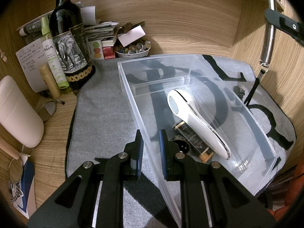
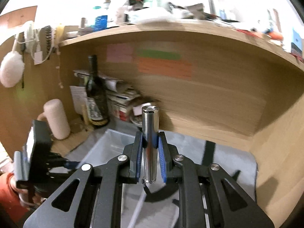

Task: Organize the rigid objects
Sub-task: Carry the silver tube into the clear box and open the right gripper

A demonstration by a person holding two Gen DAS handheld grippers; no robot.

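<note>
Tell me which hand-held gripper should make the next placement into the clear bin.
Right. The right hand-held gripper is shut on the silver cylinder, above the clear bin. The left hand-held gripper straddles the bin's near wall, apparently steadying it.

My tongs' pads (image 1: 140, 148) are ribbed blue rubber on matt black arms. The bin (image 1: 133, 102) is clear glossy plastic, and the white massager (image 1: 191, 117) in it looks like smooth shiny plastic with chrome trim. The mat (image 1: 102, 98) under it is fuzzy grey cloth on woodgrain desk (image 1: 57, 133). The tube (image 2: 149, 133) I'm gripping is mirror-polished metal. The wine bottle (image 1: 66, 19) is dark glossy glass with a paper label.
</note>
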